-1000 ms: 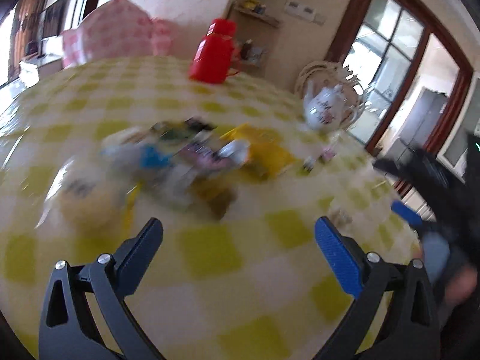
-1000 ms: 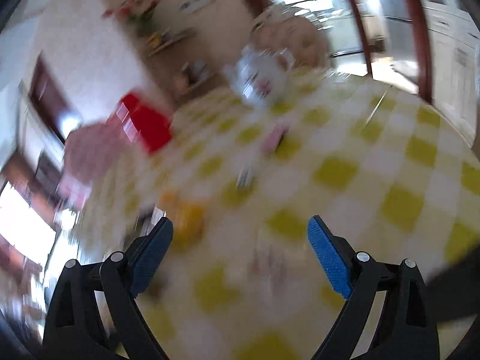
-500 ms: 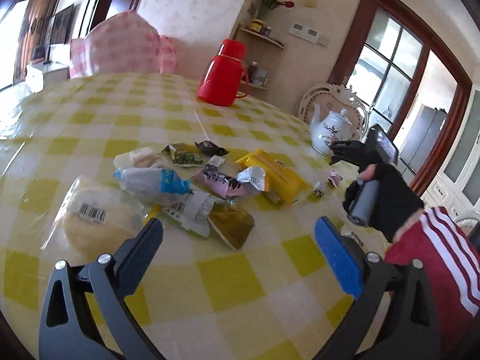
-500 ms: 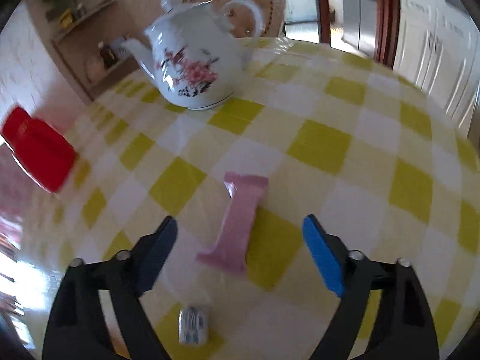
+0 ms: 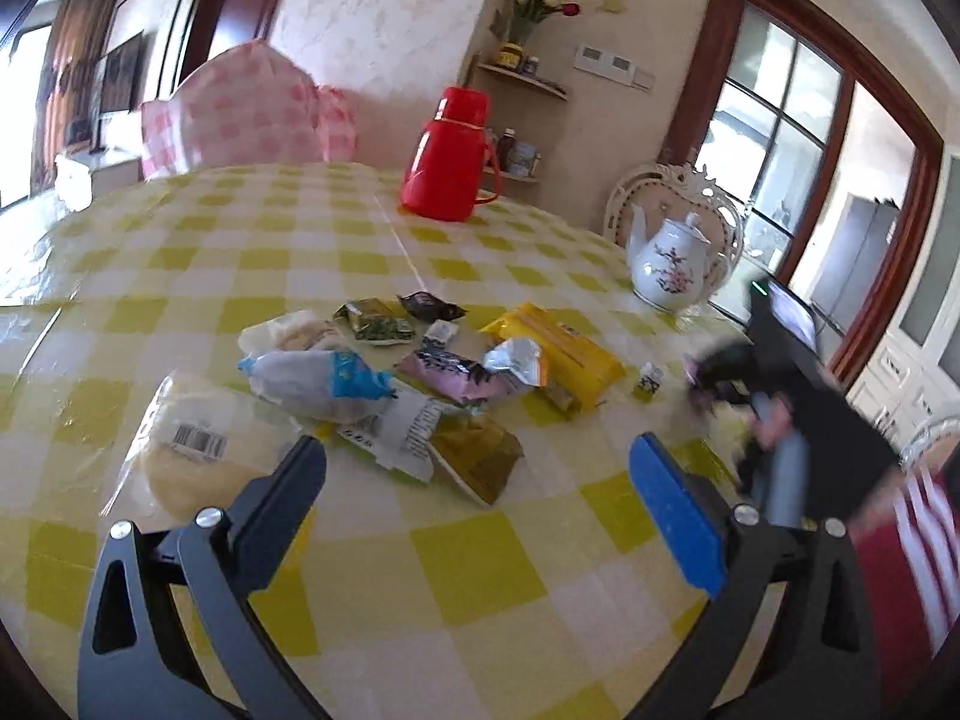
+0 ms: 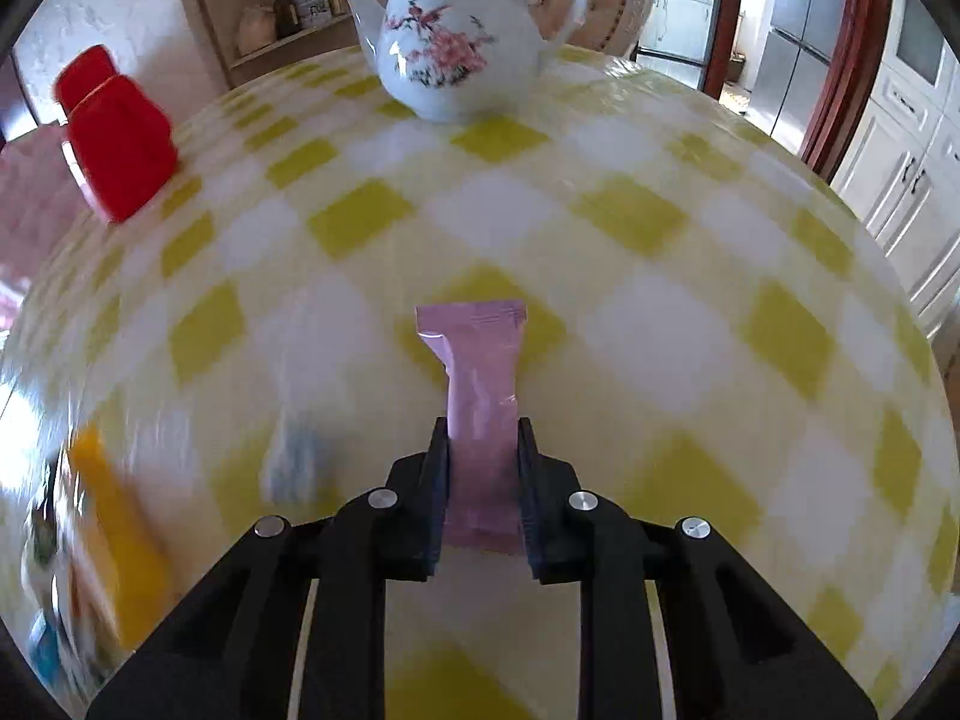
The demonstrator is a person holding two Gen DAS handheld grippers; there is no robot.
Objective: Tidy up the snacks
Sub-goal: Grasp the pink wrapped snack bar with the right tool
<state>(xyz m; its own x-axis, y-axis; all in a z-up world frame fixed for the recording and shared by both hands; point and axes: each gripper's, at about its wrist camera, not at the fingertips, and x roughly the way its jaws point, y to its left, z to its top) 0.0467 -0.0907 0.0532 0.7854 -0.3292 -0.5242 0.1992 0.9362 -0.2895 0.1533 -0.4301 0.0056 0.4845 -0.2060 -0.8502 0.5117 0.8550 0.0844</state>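
Pink, a slim foil snack sachet (image 6: 483, 420) is sitting clamped between the right gripper (image 6: 483, 468) fingers, which have just been closing on it above the yellow-and-white checked tablecloth (image 6: 630, 216), in front of the white flowered teapot (image 6: 456, 42). Off to the side, the left gripper (image 5: 480, 492) is hovering with its fingers wide apart and nothing between them, facing the heap of mixed snack packets (image 5: 420, 372)

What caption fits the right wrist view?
Right claw shut on a pink snack packet over the yellow checked tablecloth, white floral teapot behind.
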